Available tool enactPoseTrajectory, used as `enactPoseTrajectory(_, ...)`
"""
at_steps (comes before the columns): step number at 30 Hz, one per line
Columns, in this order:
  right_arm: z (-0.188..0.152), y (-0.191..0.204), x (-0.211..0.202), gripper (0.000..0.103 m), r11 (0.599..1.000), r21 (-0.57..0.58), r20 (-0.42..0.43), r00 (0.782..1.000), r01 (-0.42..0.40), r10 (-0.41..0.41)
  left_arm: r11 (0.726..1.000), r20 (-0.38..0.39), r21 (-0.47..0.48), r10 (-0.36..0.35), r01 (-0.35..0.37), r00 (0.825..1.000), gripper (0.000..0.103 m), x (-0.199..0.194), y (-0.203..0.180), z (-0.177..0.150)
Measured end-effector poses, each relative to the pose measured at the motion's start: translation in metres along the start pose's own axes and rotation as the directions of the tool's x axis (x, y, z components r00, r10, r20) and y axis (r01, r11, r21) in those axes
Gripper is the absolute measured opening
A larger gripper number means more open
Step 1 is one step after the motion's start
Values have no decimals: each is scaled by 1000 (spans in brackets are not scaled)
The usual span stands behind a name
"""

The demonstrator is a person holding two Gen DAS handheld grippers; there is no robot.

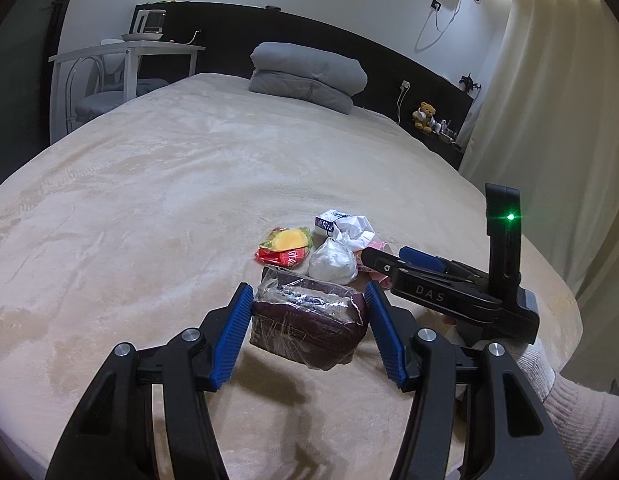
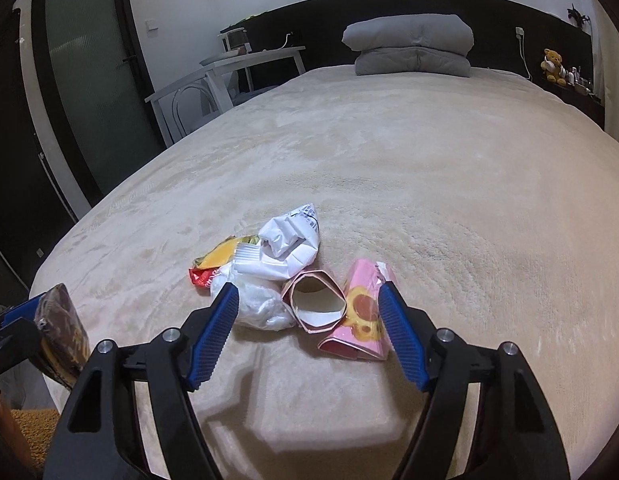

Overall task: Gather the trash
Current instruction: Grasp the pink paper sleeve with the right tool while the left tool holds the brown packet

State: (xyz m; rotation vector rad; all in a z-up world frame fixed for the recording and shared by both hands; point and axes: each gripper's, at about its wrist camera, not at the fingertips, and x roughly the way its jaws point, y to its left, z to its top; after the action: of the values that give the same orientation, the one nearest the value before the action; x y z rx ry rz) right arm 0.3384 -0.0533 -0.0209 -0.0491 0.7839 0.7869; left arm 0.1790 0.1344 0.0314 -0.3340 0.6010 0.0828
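Observation:
A pile of trash lies on the beige bed (image 1: pixel 149 200): a yellow-red wrapper (image 1: pixel 283 246), a crumpled white paper carton (image 1: pixel 345 226), a white plastic bag (image 1: pixel 333 266) and a pink box (image 2: pixel 357 312) with an open end. My left gripper (image 1: pixel 309 304) holds a dark maroon packet in clear plastic (image 1: pixel 309 324) between its blue pads, lifted off the bed; its left pad touches, the right shows a small gap. The packet also shows at the left in the right wrist view (image 2: pixel 63 332). My right gripper (image 2: pixel 309 300) is open, its fingers straddling the pink box and the white bag (image 2: pixel 261 304).
A folded grey duvet (image 1: pixel 305 76) lies at the head of the bed by the dark headboard. A white side table (image 1: pixel 129 56) with a kettle and a chair stand to the left. A teddy bear (image 1: pixel 423 116) sits on a shelf to the right, by curtains.

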Motion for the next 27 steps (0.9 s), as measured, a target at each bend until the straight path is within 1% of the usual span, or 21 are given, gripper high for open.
enactPoseTrajectory(2,-1,-1,5,63,1000,-6,-16,1000,5,-5,1000,-2,4,-1,1,1000,56,0,-1,0)
enactPoseTrajectory(4,-1,0,9,42,1000,-19,-27,999,17,-18,1000,-2,8,-1,1,1000,56,0,-2,0)
enactPoseTrajectory(6,-1,2,8,35,999,-34,-19,1000,14,-15,1000,-3,13,-2,2,1000,56,0,-2,0)
enactPoseTrajectory(13,-4,5,-7,34,999,-41,15,1000,13,-12,1000,-2,16,0,0,1000,56,2,-2,2)
enactPoseTrajectory(20,-12,4,-45,34,999,-34,49,999,-2,3,1000,7,26,-12,11,1000,56,-2,-6,3)
enactPoseTrajectory(24,-18,3,-69,34,999,-16,67,997,-28,29,999,20,48,-23,22,1000,56,-5,-13,1)
enactPoseTrajectory(27,-22,2,-87,34,999,-13,87,996,-37,38,999,31,47,-24,23,999,56,-7,-15,-1)
